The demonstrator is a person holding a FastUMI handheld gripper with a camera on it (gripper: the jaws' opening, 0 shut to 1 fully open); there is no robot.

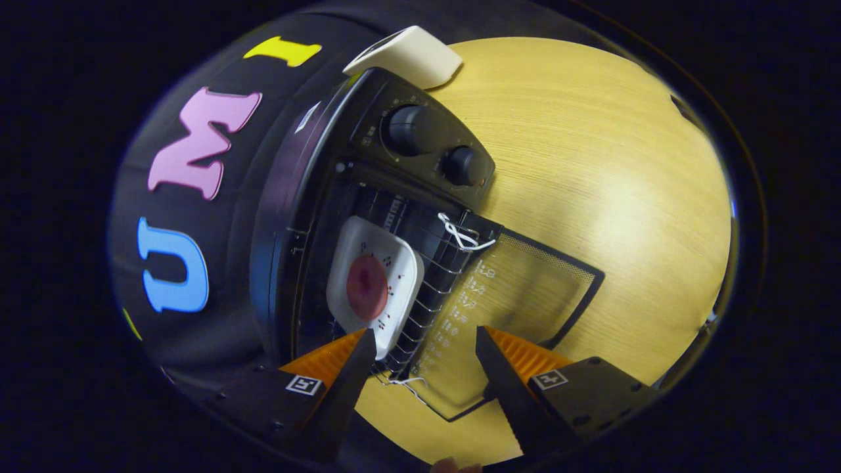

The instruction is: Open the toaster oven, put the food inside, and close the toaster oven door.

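The black toaster oven stands on a pale wood-grain table, its glass door folded down flat. Inside, on the wire rack, one square white plate carries one round reddish food piece. Two round knobs sit on its panel. The gripper is spread wide, holding nothing.

door markings: too small to read | white object: partly cut off
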